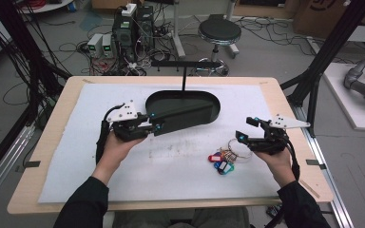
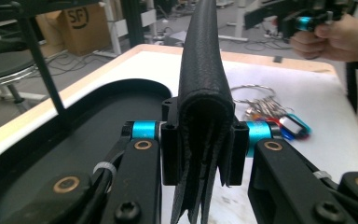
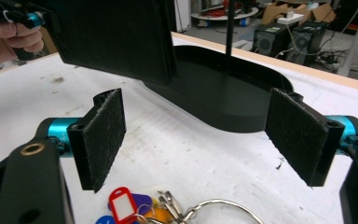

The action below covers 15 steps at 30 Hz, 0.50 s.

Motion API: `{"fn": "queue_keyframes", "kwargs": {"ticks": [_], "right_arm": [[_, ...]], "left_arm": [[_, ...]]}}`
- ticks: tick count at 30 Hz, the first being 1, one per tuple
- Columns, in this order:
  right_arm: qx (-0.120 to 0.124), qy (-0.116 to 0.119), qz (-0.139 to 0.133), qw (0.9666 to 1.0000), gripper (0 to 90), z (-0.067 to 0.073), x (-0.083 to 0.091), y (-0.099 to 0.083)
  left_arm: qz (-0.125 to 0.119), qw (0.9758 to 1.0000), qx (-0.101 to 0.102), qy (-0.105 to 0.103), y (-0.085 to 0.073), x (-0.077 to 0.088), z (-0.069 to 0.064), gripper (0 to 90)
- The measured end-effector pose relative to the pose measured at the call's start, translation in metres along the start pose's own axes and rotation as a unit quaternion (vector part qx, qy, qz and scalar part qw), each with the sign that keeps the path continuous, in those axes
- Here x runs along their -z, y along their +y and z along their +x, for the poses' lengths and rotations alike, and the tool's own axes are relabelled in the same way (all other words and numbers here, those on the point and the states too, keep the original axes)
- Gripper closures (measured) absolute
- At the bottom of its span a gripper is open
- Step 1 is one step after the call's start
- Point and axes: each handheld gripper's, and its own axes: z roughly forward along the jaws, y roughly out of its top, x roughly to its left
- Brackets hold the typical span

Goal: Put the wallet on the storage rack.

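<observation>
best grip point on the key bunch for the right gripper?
Probably the large metal ring: it lies flat on the white mat with a clear edge, while the coloured tags sit piled. Bring the open right gripper down from above and pinch the rim.

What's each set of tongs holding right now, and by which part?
The left tongs clamp the black wallet across its folded end. The right tongs stand open and hold nothing; the key bunch lies on the table.
</observation>
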Motion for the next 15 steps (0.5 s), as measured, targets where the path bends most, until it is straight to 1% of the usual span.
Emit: {"fn": "queue_keyframes", "kwargs": {"ticks": [1, 2, 4, 9, 12, 15], "right_arm": [[0.001, -0.007, -0.001, 1.0000, 20.9, -0.001, 0.001, 0.000], [-0.003, -0.009, 0.000, 1.0000, 20.9, -0.001, 0.001, 0.000], [-0.001, -0.014, -0.001, 0.9999, 20.9, -0.003, 0.002, -0.001], [-0.001, -0.020, 0.000, 0.9998, 21.0, -0.004, 0.003, -0.001], [0.000, -0.024, 0.003, 0.9997, 21.0, -0.005, 0.002, -0.002], [-0.002, -0.026, 0.002, 0.9997, 21.0, -0.004, 0.003, -0.002]], "left_arm": [[-0.001, 1.0000, 0.000, 0.003, 0.001, -0.002, 0.001, 73.9], [0.001, 1.0000, -0.001, 0.007, 0.002, -0.004, 0.002, 73.9], [-0.001, 0.9999, -0.003, 0.014, 0.003, -0.008, 0.005, 73.9], [0.001, 0.9996, 0.002, 0.029, 0.005, -0.020, 0.015, 73.9], [0.005, 0.9992, 0.004, 0.039, 0.005, -0.028, 0.023, 74.1], [0.001, 0.9985, 0.003, 0.055, 0.003, -0.034, 0.030, 74.1]]}}
